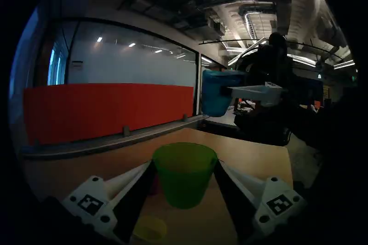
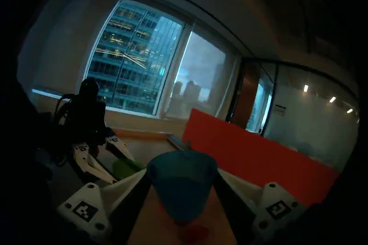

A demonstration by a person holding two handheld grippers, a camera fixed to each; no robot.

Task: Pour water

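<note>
In the left gripper view a green cup point(image 1: 185, 173) stands upright between my left gripper's point(image 1: 184, 176) fingers, both pressing on its sides, above the wooden table point(image 1: 248, 153). Farther off, the right gripper point(image 1: 232, 91) holds a blue cup point(image 1: 215, 92) in the air. In the right gripper view that blue cup point(image 2: 182, 183) is upright, clamped between my right gripper's point(image 2: 182, 185) fingers. Beyond it to the left, the left gripper point(image 2: 112, 162) holds the green cup point(image 2: 125, 169), held by a dark figure point(image 2: 85, 116).
A yellow round thing point(image 1: 149, 228) and a pink one point(image 1: 155, 185) lie on the table below the green cup. A red round thing point(image 2: 193, 233) lies under the blue cup. A red partition point(image 1: 106, 109) with glass above it runs along the table's far edge.
</note>
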